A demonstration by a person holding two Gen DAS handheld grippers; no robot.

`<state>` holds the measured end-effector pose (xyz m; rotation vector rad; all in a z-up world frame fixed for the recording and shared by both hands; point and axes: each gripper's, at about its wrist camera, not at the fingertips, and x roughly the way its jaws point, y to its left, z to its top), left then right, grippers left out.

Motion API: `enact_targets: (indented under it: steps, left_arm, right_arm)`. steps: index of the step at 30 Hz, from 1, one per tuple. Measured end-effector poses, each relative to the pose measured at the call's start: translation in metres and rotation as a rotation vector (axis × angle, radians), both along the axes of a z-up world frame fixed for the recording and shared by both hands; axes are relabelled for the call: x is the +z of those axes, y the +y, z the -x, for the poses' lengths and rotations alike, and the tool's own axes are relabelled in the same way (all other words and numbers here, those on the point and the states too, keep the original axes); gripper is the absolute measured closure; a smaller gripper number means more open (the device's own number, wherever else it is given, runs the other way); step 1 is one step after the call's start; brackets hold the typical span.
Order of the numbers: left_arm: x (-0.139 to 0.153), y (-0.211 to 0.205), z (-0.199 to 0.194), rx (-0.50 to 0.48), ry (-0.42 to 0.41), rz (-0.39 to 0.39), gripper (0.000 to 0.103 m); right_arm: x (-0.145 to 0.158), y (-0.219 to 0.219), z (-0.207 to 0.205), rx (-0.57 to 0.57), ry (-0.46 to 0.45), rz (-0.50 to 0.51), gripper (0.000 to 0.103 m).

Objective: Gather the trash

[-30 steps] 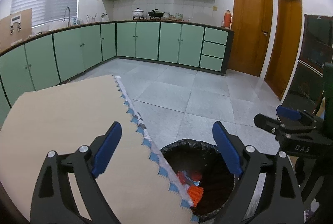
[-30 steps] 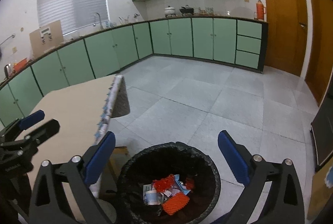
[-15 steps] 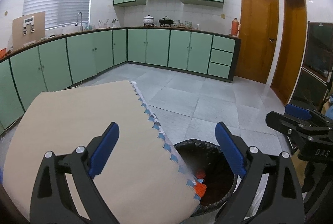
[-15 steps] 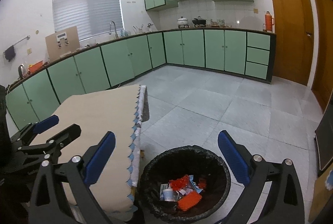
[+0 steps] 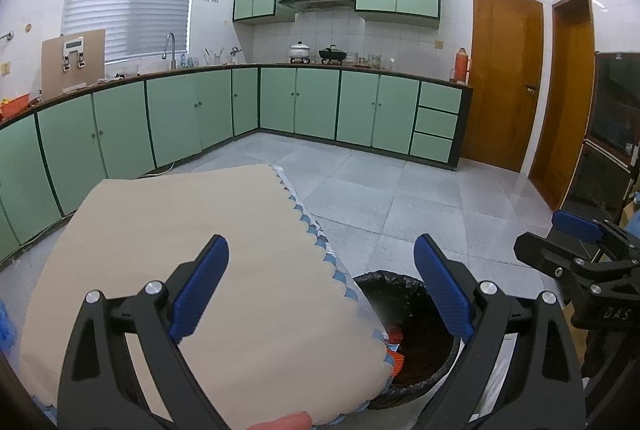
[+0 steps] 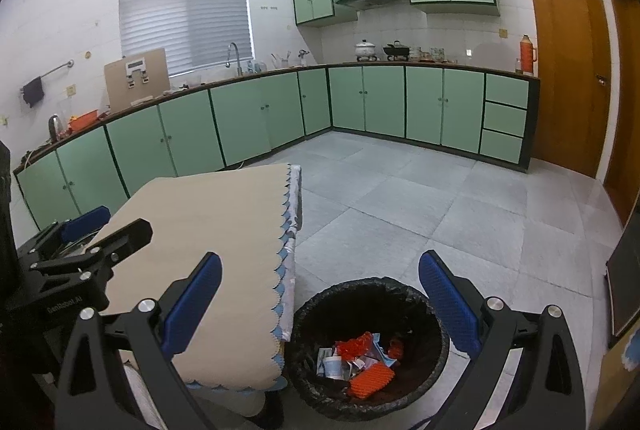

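Compared with 1 second ago, both cameras now sit higher and further back: the trash bin (image 6: 366,352) takes less of each view and more of the cloth-covered table (image 5: 168,250) is visible. This suggests the person is lifting both tools away from the bin. The left gripper (image 5: 320,294) has its 2 fingers spread wide with nothing between them, and the right gripper (image 6: 320,306) is the same, wide apart and empty. The trash (image 6: 360,358), red, orange and white pieces, lies at the bottom of the black-lined bin, which stands on the floor just beside the table corner. No loose trash shows on the table top, so the collecting is probably finished or almost finished.
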<state>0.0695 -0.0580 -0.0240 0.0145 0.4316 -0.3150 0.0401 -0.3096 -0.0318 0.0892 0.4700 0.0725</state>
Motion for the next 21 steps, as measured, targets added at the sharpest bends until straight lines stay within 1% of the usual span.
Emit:
enact_targets:
  steps: [6, 15, 21]
  left_arm:
    - [0.004, 0.005, 0.014, 0.007, -0.024, -0.002, 0.012]
    - [0.01, 0.007, 0.02, 0.02, -0.057, 0.007, 0.012]
    - [0.01, 0.01, 0.022, 0.024, -0.066, 0.008, 0.012]
  right_arm:
    - [0.005, 0.004, 0.009, 0.011, -0.026, 0.003, 0.006]
    - [0.012, 0.013, 0.016, 0.025, -0.053, 0.014, 0.006]
    - [0.013, 0.015, 0.017, 0.027, -0.061, 0.018, 0.006]
